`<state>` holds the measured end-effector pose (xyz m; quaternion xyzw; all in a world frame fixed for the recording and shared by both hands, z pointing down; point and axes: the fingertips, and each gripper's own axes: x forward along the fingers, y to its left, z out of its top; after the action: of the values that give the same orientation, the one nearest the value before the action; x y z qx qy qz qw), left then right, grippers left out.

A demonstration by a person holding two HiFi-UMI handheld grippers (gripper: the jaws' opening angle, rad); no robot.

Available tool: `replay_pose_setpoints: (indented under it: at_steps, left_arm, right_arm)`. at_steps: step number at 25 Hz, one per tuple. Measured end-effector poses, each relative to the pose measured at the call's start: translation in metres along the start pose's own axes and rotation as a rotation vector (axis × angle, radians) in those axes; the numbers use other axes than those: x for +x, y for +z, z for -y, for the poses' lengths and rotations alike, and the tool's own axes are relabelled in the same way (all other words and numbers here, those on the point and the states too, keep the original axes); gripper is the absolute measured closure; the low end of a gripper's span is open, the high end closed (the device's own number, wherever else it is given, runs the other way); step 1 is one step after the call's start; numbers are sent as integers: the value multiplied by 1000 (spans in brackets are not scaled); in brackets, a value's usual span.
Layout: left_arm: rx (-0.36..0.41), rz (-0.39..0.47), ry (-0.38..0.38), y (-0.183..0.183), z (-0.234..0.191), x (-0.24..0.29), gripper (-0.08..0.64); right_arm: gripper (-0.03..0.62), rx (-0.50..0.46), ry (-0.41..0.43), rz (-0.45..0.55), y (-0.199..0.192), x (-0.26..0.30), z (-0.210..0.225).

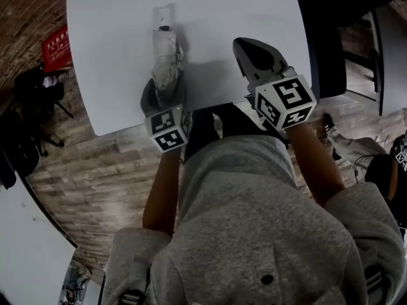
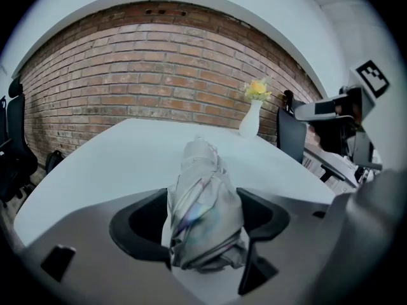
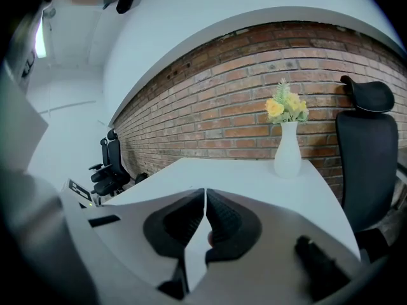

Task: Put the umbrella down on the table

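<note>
So, from your head view: the white table [image 1: 254, 11] is a smooth slab with rounded corners over a wood-plank floor [image 1: 95, 170]. The umbrella [image 1: 166, 56], folded into a crinkly pale bundle, lies flat on the tabletop. Its near end sits between the jaws of your left gripper [image 1: 164, 93]. Your right gripper [image 1: 241, 46] is over the table's near edge, well apart from the umbrella.

In the left gripper view, your jaws stand wide apart with the umbrella's bunched fabric lying loose between them, not squeezed. Behind it there's a red brick wall [image 2: 159, 75], a white vase [image 2: 251, 121] of yellow flowers [image 2: 256, 89] and a black office chair [image 2: 13, 145].

In the right gripper view, the ribbed dark pads meet tip to tip, holding nothing. A high-backed chair [image 3: 372, 151] stands by the table.
</note>
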<state>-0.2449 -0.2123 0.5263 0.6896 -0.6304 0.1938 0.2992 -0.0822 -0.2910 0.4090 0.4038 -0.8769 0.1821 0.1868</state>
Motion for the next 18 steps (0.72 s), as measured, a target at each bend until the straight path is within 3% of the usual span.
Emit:
replay_pose_setpoints:
  at_steps: [13,18]
  left_arm:
    - [27,145,-72,56,0,-40,240]
    - [28,198,-80,76,2,-62,392]
  right_arm:
    - [568,-25,-26,32,11,-6,-25]
    - [568,-24,-55,55,21,-18,-30]
